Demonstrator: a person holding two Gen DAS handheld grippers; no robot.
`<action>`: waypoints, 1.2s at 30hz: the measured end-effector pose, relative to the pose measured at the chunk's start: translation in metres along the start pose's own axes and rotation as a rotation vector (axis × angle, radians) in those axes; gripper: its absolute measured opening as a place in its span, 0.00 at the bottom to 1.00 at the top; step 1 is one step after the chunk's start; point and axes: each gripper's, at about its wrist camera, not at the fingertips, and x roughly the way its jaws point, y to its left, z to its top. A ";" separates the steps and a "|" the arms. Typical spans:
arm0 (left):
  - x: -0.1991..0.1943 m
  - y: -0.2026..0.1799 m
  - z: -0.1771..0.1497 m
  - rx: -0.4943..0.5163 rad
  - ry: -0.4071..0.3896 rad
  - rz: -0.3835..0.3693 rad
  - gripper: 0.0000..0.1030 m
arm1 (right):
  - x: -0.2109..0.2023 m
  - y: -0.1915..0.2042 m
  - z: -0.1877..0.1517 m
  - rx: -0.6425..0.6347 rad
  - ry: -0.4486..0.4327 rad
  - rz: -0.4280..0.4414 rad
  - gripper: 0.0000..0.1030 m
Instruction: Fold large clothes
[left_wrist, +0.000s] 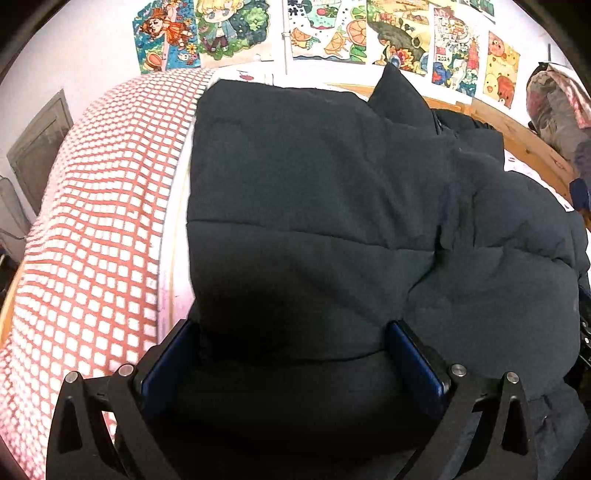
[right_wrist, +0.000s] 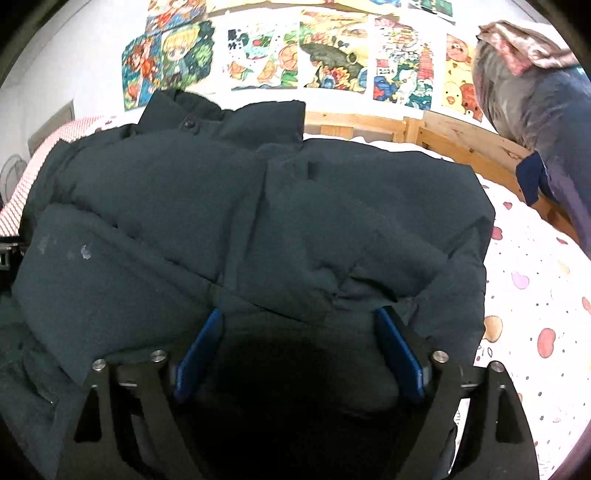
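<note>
While both grippers, left (left_wrist: 291, 369) and right (right_wrist: 299, 354), gape over the jacket (left_wrist: 314, 206), a poster (right_wrist: 400, 66) reads "2024" (barely).

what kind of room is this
Most likely a bedroom, perhaps a child's: a dark padded jacket lies on a bed with a heart-print sheet and a wooden bed frame, beneath colourful cartoon drawings on the wall.

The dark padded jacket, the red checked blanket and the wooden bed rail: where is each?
dark padded jacket (left_wrist: 314, 177), left wrist view, middle of its quilted panel.
red checked blanket (left_wrist: 96, 229), left wrist view, its middle.
wooden bed rail (right_wrist: 369, 127), right wrist view, upper board.
</note>
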 end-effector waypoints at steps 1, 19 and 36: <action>-0.007 -0.002 0.001 0.004 0.001 0.013 1.00 | -0.002 -0.001 0.001 0.000 -0.002 0.001 0.82; -0.256 -0.001 -0.015 0.031 -0.237 -0.152 1.00 | -0.208 0.012 0.044 0.028 -0.099 0.133 0.85; -0.368 0.030 -0.010 -0.018 -0.249 -0.210 1.00 | -0.366 0.036 0.080 0.065 -0.065 0.142 0.89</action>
